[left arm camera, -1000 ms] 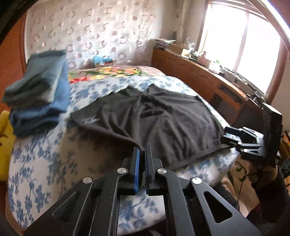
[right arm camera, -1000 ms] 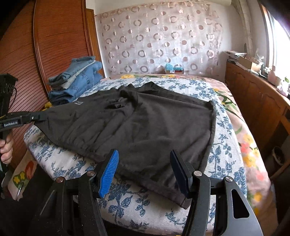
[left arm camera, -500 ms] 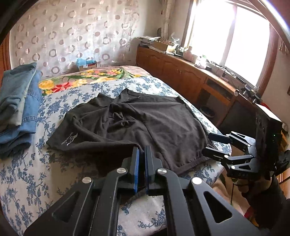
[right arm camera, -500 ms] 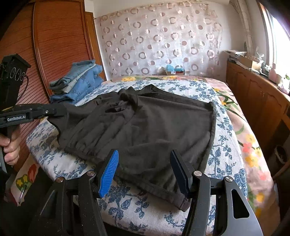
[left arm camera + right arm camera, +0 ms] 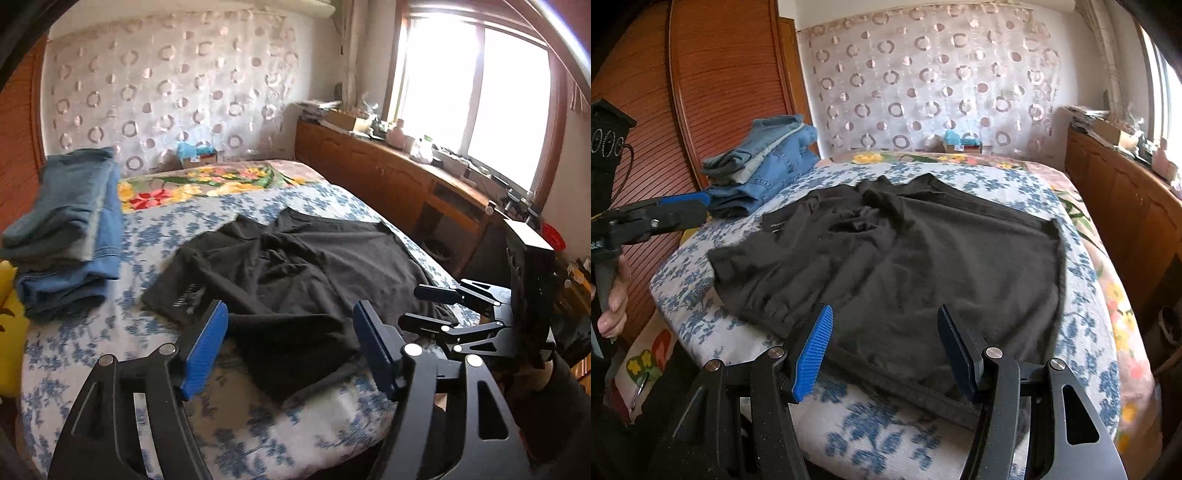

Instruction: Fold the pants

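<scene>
The black pants lie rumpled across the flowered bed, one side only loosely turned in, so most of the folding looks undone, while the left gripper and right gripper hover spread and empty above the near edge

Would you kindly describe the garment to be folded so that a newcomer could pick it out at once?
Find the bed with the blue-flowered sheet. The black pants lie spread flat across its near half, rumpled at the middle. Unlike the neat stack of blue jeans by the wooden wall, they are dark, unfolded and lie singly.
</scene>
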`<state>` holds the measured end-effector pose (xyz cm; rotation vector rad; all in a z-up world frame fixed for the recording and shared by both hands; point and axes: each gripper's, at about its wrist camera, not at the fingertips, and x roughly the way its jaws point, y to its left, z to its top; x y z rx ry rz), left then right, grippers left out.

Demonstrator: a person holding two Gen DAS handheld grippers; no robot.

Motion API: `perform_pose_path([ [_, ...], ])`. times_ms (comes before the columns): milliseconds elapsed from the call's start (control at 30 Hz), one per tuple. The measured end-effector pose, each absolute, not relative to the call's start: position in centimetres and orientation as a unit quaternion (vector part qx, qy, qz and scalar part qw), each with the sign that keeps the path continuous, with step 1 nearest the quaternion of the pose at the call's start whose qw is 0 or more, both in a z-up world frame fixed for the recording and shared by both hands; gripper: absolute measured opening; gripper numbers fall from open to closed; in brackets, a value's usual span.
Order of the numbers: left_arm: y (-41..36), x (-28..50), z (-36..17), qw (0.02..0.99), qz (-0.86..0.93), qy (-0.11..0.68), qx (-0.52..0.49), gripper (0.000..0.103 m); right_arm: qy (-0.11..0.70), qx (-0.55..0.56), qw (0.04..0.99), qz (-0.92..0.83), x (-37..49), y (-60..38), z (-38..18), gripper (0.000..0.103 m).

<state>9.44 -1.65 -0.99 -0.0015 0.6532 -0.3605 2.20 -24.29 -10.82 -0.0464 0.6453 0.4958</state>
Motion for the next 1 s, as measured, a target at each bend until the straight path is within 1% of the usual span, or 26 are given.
perform_pose_path([
  [133, 0.9, 8.7, -1.2, 0.939, -0.144, 0.311, -0.006, 0.071, 0.309, -0.027, 0.916, 0.255, 2.6, -22.4, -10.3, 0.061],
  [300, 3.4, 8.6, -2.9, 0.939, -0.12, 0.321, -0.024, 0.071, 0.291, -0.021, 0.918, 0.27, 2.8, -20.5, -9.4, 0.061],
  [433, 4.0, 8.7, -4.2, 0.937, -0.112, 0.33, -0.031, 0.071, 0.286, -0.006, 0.914, 0.288, 3.2, -19.3, -8.7, 0.061],
  [567, 4.3, 8.8, -5.2, 0.935, -0.108, 0.336, -0.039, 0.071, 0.292, -0.014, 0.908, 0.301, 3.8, -17.8, -9.3, 0.06],
  [633, 4.3, 8.7, -5.6, 0.934, -0.106, 0.339, -0.038, 0.071, 0.3, -0.018, 0.904, 0.305, 4.2, -17.3, -9.8, 0.055],
  [700, 4.3, 8.6, -6.0, 0.934, -0.106, 0.34, -0.04, 0.071, 0.313, -0.02, 0.898, 0.309, 4.9, -16.7, -10.5, 0.054],
  [767, 4.3, 8.4, -6.2, 0.933, -0.107, 0.342, -0.042, 0.071, 0.331, -0.016, 0.89, 0.313, 5.7, -16.5, -11.1, 0.046],
  [800, 4.3, 8.4, -6.3, 0.932, -0.108, 0.343, -0.043, 0.071, 0.341, -0.014, 0.886, 0.315, 6.1, -16.4, -11.4, 0.045],
  [833, 4.3, 8.3, -6.5, 0.932, -0.109, 0.344, -0.043, 0.071, 0.35, -0.011, 0.881, 0.318, 6.5, -16.3, -11.9, 0.042],
  [867, 4.2, 8.3, -6.6, 0.931, -0.11, 0.345, -0.044, 0.071, 0.357, -0.007, 0.877, 0.322, 6.9, -16.3, -12.2, 0.034],
  [900, 4.0, 8.3, -6.7, 0.931, -0.111, 0.346, -0.044, 0.071, 0.362, -0.003, 0.873, 0.327, 7.2, -16.3, -12.2, 0.031],
  [933, 3.9, 8.3, -6.8, 0.93, -0.113, 0.347, -0.044, 0.071, 0.367, 0.0, 0.869, 0.332, 7.5, -16.3, -12.4, 0.025],
  [967, 3.8, 8.3, -6.9, 0.929, -0.115, 0.348, -0.045, 0.071, 0.37, 0.0, 0.868, 0.332, 7.7, -16.3, -12.6, 0.018],
  [1000, 3.6, 8.3, -7.0, 0.929, -0.116, 0.348, -0.045, 0.071, 0.37, -0.002, 0.868, 0.333, 7.9, -16.3, -12.5, 0.014],
])
